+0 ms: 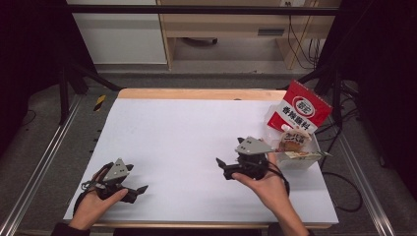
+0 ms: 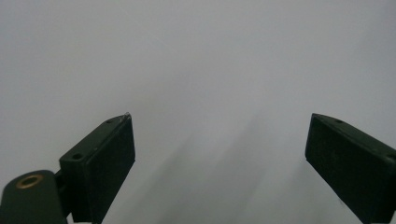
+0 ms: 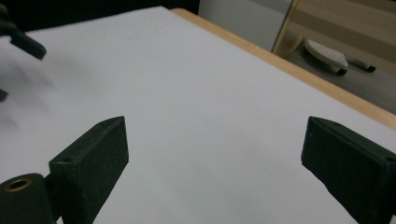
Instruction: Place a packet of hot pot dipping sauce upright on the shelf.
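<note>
The snack box [image 1: 299, 156], with a red bag [image 1: 301, 114] leaning upright behind it, is sitting at the table's [image 1: 187, 142] right edge, just beside the right gripper [image 1: 222, 167], whose wide jaws are pointing left, away from it. The left gripper [image 1: 140, 191], also gaping empty, is lying well apart.

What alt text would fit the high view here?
A person's hands hold two black two-jaw grippers, the left gripper and right gripper, both open and empty, over a white-covered wooden table. A red-and-white printed packet stands in a clear plastic box of snacks near the right edge.
</note>
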`<state>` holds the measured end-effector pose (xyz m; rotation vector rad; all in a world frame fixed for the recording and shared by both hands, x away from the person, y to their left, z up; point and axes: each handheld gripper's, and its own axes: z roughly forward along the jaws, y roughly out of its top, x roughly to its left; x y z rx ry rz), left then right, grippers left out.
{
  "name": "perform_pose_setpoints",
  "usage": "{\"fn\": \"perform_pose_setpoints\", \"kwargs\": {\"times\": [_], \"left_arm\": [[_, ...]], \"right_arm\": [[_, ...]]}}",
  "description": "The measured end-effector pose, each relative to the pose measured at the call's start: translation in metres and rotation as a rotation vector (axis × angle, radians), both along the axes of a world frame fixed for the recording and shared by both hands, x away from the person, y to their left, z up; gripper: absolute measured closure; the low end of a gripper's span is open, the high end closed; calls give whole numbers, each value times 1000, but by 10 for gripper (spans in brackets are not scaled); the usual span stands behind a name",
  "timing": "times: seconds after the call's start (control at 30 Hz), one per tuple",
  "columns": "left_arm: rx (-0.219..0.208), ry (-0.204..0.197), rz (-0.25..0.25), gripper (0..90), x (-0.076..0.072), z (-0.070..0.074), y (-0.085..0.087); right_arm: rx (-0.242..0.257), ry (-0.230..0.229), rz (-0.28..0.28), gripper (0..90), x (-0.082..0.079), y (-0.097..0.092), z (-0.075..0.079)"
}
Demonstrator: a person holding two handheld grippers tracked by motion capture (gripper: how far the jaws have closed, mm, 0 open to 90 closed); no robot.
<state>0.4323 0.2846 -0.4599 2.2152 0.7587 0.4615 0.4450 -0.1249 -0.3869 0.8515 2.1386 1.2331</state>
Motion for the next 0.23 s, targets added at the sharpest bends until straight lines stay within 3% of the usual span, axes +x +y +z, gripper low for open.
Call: {"fn": "perform_pose_setpoints", "kwargs": {"times": [0.13, 0.23], "left_arm": [[1, -6, 2, 78, -1, 1, 0], [-7, -11, -2, 76, 0, 1, 0]], "right_arm": [[16, 62, 18, 88, 10, 19, -32], [-29, 95, 32, 88, 13, 28, -50]]}}
